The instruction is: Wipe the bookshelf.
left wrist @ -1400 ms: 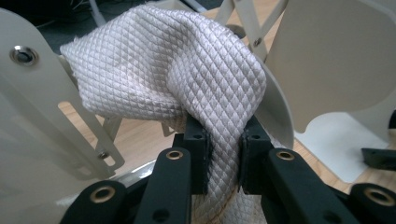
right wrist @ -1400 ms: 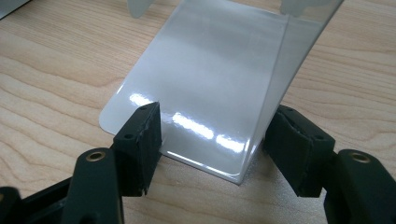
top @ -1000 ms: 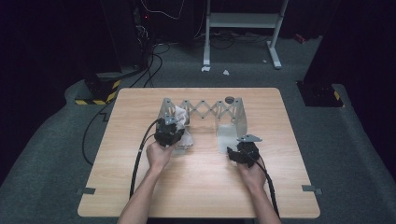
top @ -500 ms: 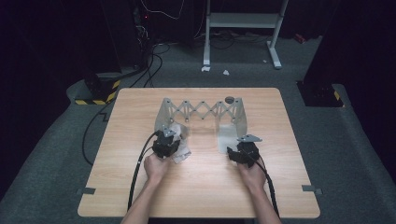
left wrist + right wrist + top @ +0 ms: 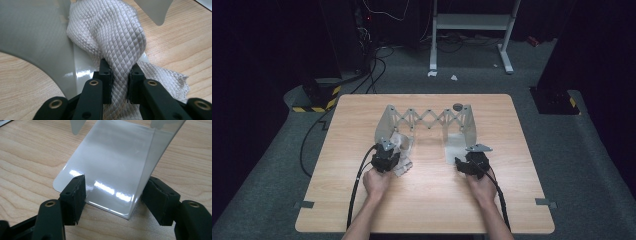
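A white quilted cloth [image 5: 117, 32] is bunched between the pads of my left gripper [image 5: 120, 75], which is shut on it. In the high view this gripper [image 5: 391, 156] sits low over the table, just in front of the left end plate [image 5: 384, 125] of a folding scissor rack [image 5: 427, 119], with the cloth [image 5: 404, 165] trailing beside it. My right gripper [image 5: 115, 186] is open; its jaws straddle the near end of the rack's glossy white foot plate [image 5: 110, 162]. From above, the right gripper [image 5: 463, 161] rests by that foot plate [image 5: 455, 146].
The wooden table [image 5: 427, 210] carries the rack across its far half. A small dark round object [image 5: 457, 106] sits by the rack's right end plate [image 5: 468, 125]. Black cables trail from both grippers toward the near edge. Grey floor, cables and a white stand lie beyond.
My left hand has come toward the near side and lower, bringing the cloth away from the rack's left end. The right hand has stayed put.
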The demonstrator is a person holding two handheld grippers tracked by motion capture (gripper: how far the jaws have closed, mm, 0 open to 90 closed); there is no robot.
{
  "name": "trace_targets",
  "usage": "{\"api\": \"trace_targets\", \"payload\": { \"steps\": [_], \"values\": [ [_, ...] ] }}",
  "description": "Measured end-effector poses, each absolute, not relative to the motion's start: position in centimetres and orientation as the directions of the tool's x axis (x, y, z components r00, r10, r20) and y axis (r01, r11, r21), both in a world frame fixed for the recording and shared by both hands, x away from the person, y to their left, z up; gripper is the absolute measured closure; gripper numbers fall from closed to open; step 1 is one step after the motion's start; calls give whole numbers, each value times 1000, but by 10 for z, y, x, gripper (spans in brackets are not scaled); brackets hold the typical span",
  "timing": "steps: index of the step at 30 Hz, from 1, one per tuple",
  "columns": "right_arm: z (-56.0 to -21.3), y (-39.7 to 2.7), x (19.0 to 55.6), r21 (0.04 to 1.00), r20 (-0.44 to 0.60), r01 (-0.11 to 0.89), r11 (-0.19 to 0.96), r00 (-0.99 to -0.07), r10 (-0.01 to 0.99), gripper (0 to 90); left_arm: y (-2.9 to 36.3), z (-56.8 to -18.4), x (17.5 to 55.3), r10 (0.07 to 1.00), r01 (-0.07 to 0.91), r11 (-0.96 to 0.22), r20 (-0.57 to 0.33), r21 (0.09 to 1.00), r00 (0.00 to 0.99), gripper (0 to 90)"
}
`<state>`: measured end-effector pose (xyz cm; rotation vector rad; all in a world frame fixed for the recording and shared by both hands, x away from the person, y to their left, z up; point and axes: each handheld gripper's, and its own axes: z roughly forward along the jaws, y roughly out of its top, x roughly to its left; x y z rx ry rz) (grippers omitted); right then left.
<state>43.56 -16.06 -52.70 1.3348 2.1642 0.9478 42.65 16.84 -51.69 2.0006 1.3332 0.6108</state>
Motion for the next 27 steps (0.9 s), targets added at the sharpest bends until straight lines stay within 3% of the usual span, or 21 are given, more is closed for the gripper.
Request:
{"api": "trace_targets", "payload": {
  "steps": [5,24,27],
  "values": [
    [-527,-161,435,736,-3,604,306,-449,894,357,172,-519,421,940,638,-215,-21,739,341,775],
    [-527,-161,435,737,-3,603,305,-449,894,357,180,-509,411,951,643,-249,58,724,304,775],
    [-527,-161,435,737,-3,603,306,-449,893,357,183,-503,408,956,633,-223,39,742,291,775]
  ]
}}
